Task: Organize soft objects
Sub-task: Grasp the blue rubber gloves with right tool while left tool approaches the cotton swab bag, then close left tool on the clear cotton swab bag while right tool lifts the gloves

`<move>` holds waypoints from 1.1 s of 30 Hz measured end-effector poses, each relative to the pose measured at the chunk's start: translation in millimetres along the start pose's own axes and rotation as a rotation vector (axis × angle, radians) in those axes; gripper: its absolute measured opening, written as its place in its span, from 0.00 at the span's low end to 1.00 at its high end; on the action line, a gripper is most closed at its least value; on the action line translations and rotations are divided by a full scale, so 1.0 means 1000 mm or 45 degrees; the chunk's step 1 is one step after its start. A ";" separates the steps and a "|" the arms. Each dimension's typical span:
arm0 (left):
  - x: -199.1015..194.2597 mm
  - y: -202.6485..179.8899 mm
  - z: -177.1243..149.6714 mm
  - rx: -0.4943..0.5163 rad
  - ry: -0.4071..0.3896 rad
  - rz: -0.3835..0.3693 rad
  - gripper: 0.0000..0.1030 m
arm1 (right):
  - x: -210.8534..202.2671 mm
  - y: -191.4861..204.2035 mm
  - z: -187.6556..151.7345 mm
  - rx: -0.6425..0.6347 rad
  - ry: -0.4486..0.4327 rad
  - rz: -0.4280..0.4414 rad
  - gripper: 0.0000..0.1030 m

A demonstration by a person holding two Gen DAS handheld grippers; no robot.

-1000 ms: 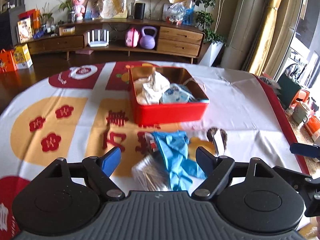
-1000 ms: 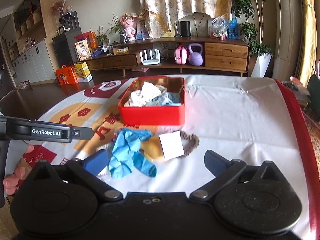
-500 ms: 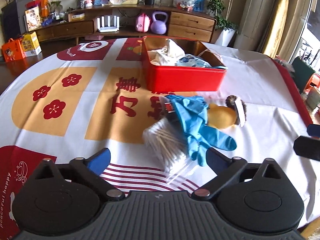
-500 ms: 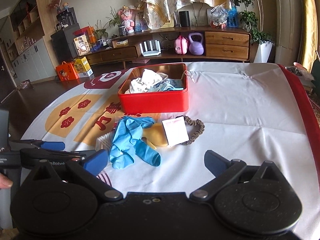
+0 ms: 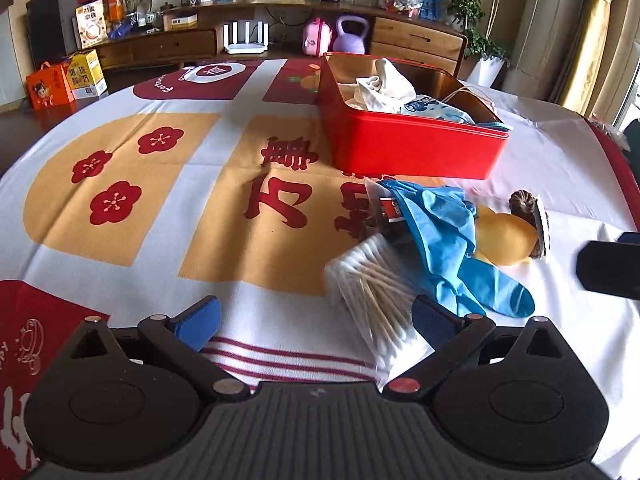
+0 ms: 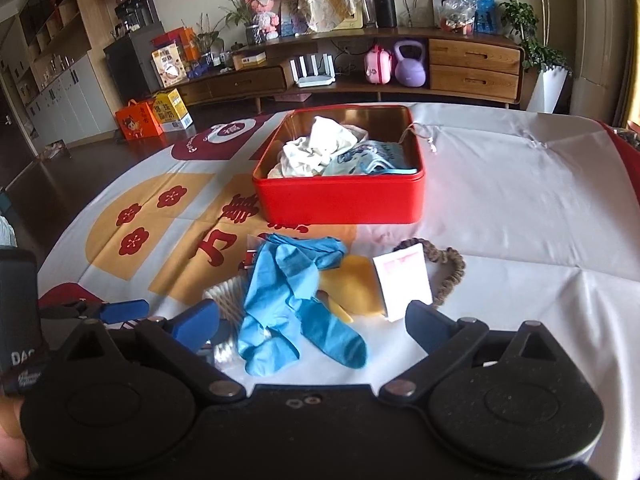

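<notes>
My left claw (image 5: 316,316): spread wide above the printed white, red and gold tablecloth (image 5: 168,216), nothing between my blue fingertips (image 5: 198,320).
Cotton swabs: a clear plastic pack of wooden-stemmed swabs (image 5: 372,296) lies just ahead of my left claw, its near end against my right-hand fingertip in the left view; I cannot tell whether they touch.
Blue gloves: a crumpled pair of thin blue rubber gloves (image 6: 288,300) is draped over the swab pack and a small dark packet with a red label (image 5: 390,216).
Red tin: a rectangular red metal tin (image 6: 340,200) stands beyond the pile, holding white cloth (image 6: 316,152) and a blue-printed pouch (image 6: 372,158).
Yellow piece: a soft yellow rounded item (image 6: 354,286) sits beside the gloves.
Hair tie: a brown braided scrunchie on a white card (image 6: 404,280) touches the yellow piece.
My right claw (image 6: 312,326): jaws wide but closing, the gloves' tips lying between them, pads not pressing.
</notes>
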State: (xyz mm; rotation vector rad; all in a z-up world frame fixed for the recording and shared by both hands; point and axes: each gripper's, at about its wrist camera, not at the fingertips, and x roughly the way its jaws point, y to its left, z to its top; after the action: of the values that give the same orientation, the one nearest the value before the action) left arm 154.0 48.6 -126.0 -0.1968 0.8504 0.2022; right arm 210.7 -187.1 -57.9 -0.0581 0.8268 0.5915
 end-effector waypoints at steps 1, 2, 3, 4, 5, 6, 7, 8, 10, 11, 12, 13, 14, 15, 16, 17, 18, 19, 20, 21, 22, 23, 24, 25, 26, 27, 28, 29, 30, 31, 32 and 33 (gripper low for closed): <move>0.001 -0.001 0.001 -0.001 -0.004 -0.013 0.99 | 0.005 0.002 0.002 0.003 0.014 -0.001 0.92; 0.002 -0.002 0.001 0.001 -0.010 -0.020 0.99 | 0.011 0.003 0.004 0.011 0.026 0.003 0.91; 0.003 -0.004 0.002 0.006 -0.012 -0.025 0.99 | 0.017 0.004 0.007 0.026 0.040 0.010 0.89; 0.005 -0.005 0.003 0.010 -0.009 -0.027 0.99 | 0.021 0.005 0.009 0.041 0.053 0.016 0.86; 0.007 -0.006 0.004 0.006 -0.005 -0.032 0.99 | 0.026 0.006 0.011 0.054 0.065 0.023 0.84; 0.009 -0.007 0.005 -0.002 -0.002 -0.041 0.99 | 0.032 0.007 0.012 0.069 0.078 0.029 0.80; 0.011 -0.007 0.006 -0.012 0.001 -0.048 0.99 | 0.036 0.008 0.014 0.084 0.090 0.030 0.76; 0.012 -0.008 0.006 -0.019 0.001 -0.052 0.99 | 0.041 0.009 0.015 0.101 0.101 0.028 0.74; 0.015 -0.010 0.006 -0.020 0.003 -0.056 0.99 | 0.049 0.008 0.017 0.149 0.117 0.017 0.70; 0.017 -0.010 0.006 -0.017 0.006 -0.056 0.99 | 0.052 0.007 0.018 0.176 0.125 0.021 0.68; 0.019 -0.010 0.006 -0.018 0.008 -0.060 0.99 | 0.055 0.005 0.019 0.204 0.132 0.028 0.65; 0.021 -0.009 0.005 -0.025 0.007 -0.066 0.99 | 0.058 0.003 0.019 0.226 0.138 0.026 0.63; 0.021 -0.009 0.004 -0.034 0.002 -0.072 0.99 | 0.060 0.002 0.019 0.246 0.141 0.022 0.62; 0.022 -0.009 0.004 -0.038 -0.005 -0.077 0.99 | 0.063 0.001 0.019 0.263 0.145 0.016 0.60; 0.022 -0.010 0.003 -0.035 -0.010 -0.078 0.99 | 0.066 0.000 0.019 0.282 0.152 0.014 0.57; 0.022 -0.011 0.003 -0.032 -0.014 -0.080 0.99 | 0.068 -0.002 0.018 0.309 0.158 0.018 0.56; 0.022 -0.011 0.003 -0.031 -0.017 -0.086 0.99 | 0.070 -0.003 0.018 0.337 0.164 0.027 0.54; 0.022 -0.012 0.002 -0.032 -0.019 -0.091 0.99 | 0.073 -0.004 0.018 0.361 0.172 0.039 0.51; 0.022 -0.013 0.002 -0.036 -0.023 -0.092 0.99 | 0.075 -0.005 0.017 0.379 0.177 0.049 0.50; 0.023 -0.014 0.001 -0.039 -0.027 -0.089 0.99 | 0.076 -0.005 0.016 0.389 0.177 0.054 0.46; 0.023 -0.014 0.001 -0.040 -0.029 -0.086 0.99 | 0.078 -0.006 0.015 0.397 0.181 0.066 0.41; 0.023 -0.015 0.001 -0.043 -0.034 -0.088 0.99 | 0.080 -0.006 0.015 0.400 0.187 0.070 0.39; 0.023 -0.015 0.001 -0.043 -0.038 -0.093 0.99 | 0.081 -0.005 0.015 0.402 0.191 0.068 0.36; 0.023 -0.015 0.001 -0.043 -0.041 -0.094 0.99 | 0.082 -0.005 0.014 0.405 0.192 0.070 0.32; 0.022 -0.014 0.000 -0.047 -0.043 -0.098 0.99 | 0.083 -0.006 0.013 0.408 0.190 0.074 0.30; 0.022 -0.013 0.001 -0.054 -0.046 -0.103 0.99 | 0.083 -0.006 0.013 0.410 0.188 0.076 0.26; 0.022 -0.012 0.001 -0.062 -0.048 -0.111 0.98 | 0.083 -0.006 0.013 0.412 0.186 0.076 0.22; 0.022 -0.010 0.001 -0.069 -0.050 -0.118 0.98 | 0.083 -0.007 0.012 0.414 0.183 0.077 0.19; 0.022 -0.009 0.001 -0.075 -0.049 -0.125 0.98 | 0.083 -0.008 0.012 0.417 0.179 0.080 0.15; 0.021 -0.008 0.001 -0.080 -0.049 -0.126 0.96 | 0.082 -0.009 0.011 0.418 0.176 0.080 0.12; 0.020 -0.007 0.001 -0.084 -0.050 -0.123 0.95 | 0.082 -0.009 0.011 0.417 0.174 0.082 0.10; 0.020 -0.006 0.001 -0.087 -0.052 -0.118 0.91 | 0.081 -0.009 0.010 0.415 0.169 0.086 0.06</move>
State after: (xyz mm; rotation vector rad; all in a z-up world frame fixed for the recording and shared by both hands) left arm 168.6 44.9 -139.9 -0.2948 0.7926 0.1483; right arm 265.0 -153.6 -109.6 0.2310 1.0486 0.5133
